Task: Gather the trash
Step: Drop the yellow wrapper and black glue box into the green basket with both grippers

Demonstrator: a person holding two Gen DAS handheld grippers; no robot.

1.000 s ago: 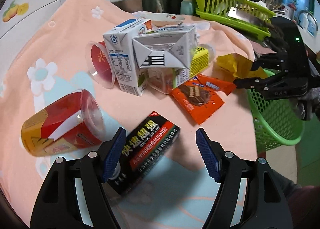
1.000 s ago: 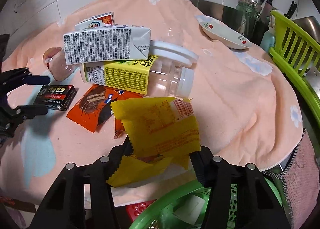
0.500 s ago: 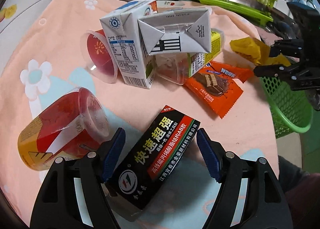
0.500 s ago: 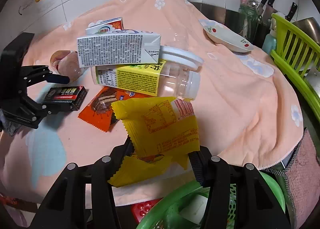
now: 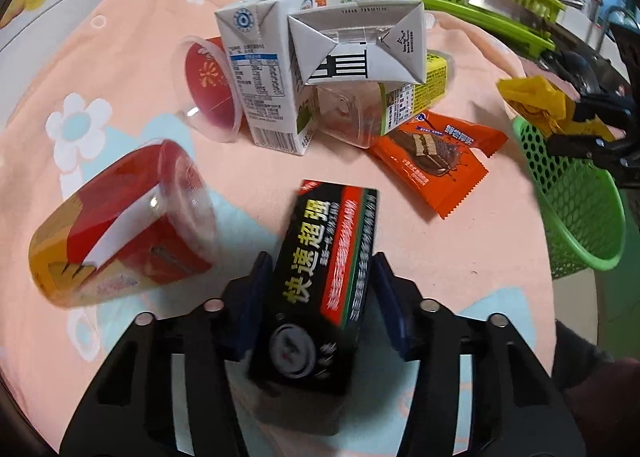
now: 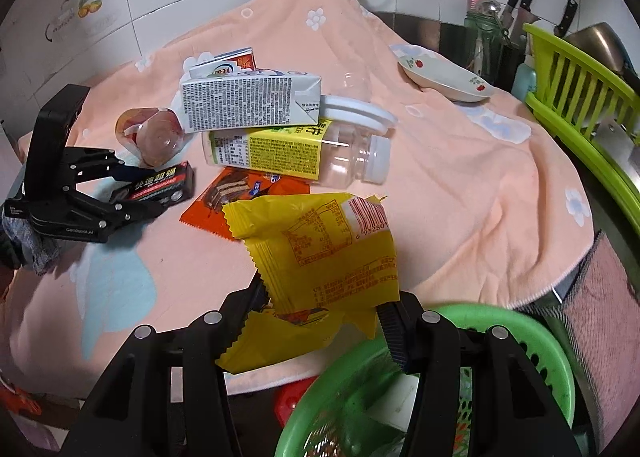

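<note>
A black box (image 5: 320, 269) printed with large yellow Chinese characters and a red band of smaller writing is clamped between the blue pads of the left tongs (image 5: 318, 309), its far end tilted up off the peach flowered towel (image 5: 120, 57) that covers the counter. In the right wrist view the left tongs (image 6: 132, 193) are seen at the left, reaching low over the towel with the box (image 6: 160, 187) in their grip. The right tongs (image 6: 324, 321) are clenched on a crumpled yellow wrapper (image 6: 324, 253), on which a red barcode beginning 6 93280 and a small printed table can be read; the wrapper is held at the near edge of the counter, just above a green mesh basket (image 6: 552, 381). Farther off on the towel lie an orange snack wrapper (image 5: 432, 157) showing a chocolate wafer, a clear bottle (image 6: 320, 153) with a yellow label, a grey-printed carton (image 6: 248, 101) resting across it, and a blue-and-white milk carton (image 5: 260, 73) standing upright. A red-and-yellow cup (image 5: 120, 225) lies on its side at the near left. The smaller writing is too fine to be read.
</note>
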